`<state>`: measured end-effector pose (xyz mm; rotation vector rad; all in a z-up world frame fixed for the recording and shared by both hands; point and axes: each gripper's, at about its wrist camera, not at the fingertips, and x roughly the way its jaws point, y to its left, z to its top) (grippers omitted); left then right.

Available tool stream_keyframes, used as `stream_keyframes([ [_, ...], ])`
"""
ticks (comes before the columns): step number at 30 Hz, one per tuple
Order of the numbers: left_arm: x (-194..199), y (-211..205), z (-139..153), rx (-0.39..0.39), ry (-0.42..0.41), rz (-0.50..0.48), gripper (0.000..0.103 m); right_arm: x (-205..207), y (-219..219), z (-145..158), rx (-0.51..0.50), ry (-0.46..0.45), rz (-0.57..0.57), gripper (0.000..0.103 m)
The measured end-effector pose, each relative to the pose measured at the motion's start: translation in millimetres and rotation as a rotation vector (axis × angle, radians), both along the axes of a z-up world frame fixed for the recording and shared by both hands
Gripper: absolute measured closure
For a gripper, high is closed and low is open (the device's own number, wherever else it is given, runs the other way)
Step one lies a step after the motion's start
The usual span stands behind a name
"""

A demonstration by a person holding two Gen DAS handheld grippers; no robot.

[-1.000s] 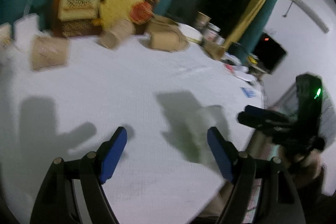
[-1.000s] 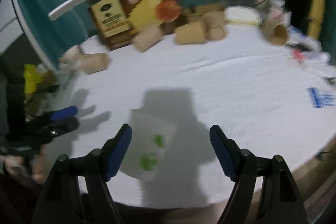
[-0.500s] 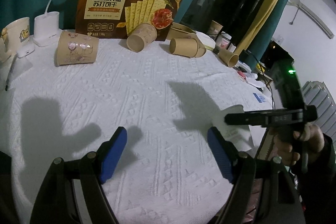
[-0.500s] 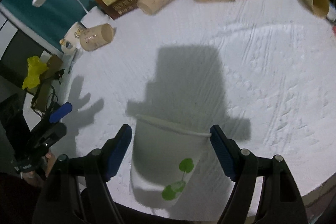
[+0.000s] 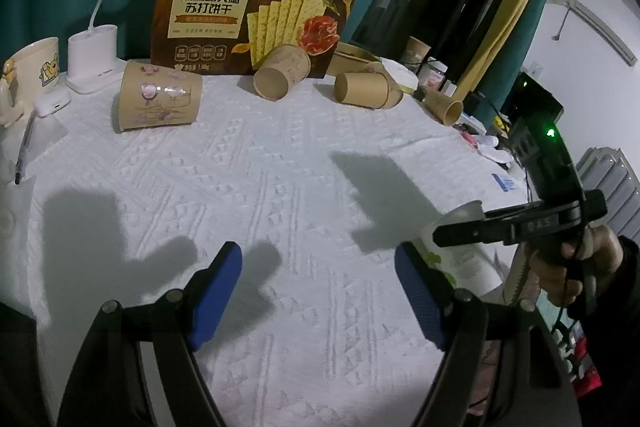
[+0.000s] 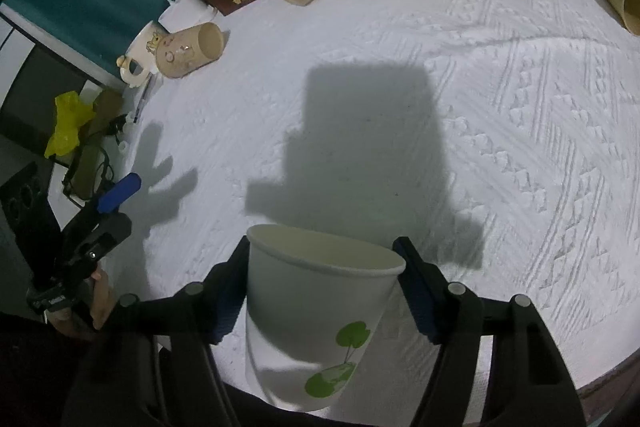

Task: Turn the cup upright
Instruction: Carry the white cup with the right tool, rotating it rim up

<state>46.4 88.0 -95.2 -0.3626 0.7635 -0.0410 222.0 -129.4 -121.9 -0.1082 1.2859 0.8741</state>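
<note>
The white cup [image 6: 316, 323] with green leaf print sits between the right claw [image 6: 324, 263] fingers at 6 o'clock in the right wrist view. Its long axis runs along the fingers, its open rim toward 12 o'clock and its base toward the camera; both blue pads flank the rim, though contact is unclear. The left claw [image 5: 318, 291] gapes wide over the white counter [image 5: 280, 187], holding nothing.
</note>
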Motion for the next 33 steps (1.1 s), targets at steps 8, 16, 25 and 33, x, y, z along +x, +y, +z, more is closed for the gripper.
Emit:
stream_keyframes([
  [8,-1,7,-7,-0.007,0.021,0.007,0.024,7,9,6,-0.01,-0.038,-0.019,0.036],
  [16,-7,14,-8,-0.018,0.022,0.031,0.024,8,20,24,-0.01,-0.301,-0.087,0.036],
  [25,-8,13,-7,-0.01,0.03,0.03,0.024,-16,20,39,0.013,-0.68,-0.174,0.036],
  [33,-6,2,-6,0.006,0.036,-0.001,0.024,-26,6,29,0.098,-0.702,-0.242,0.036],
])
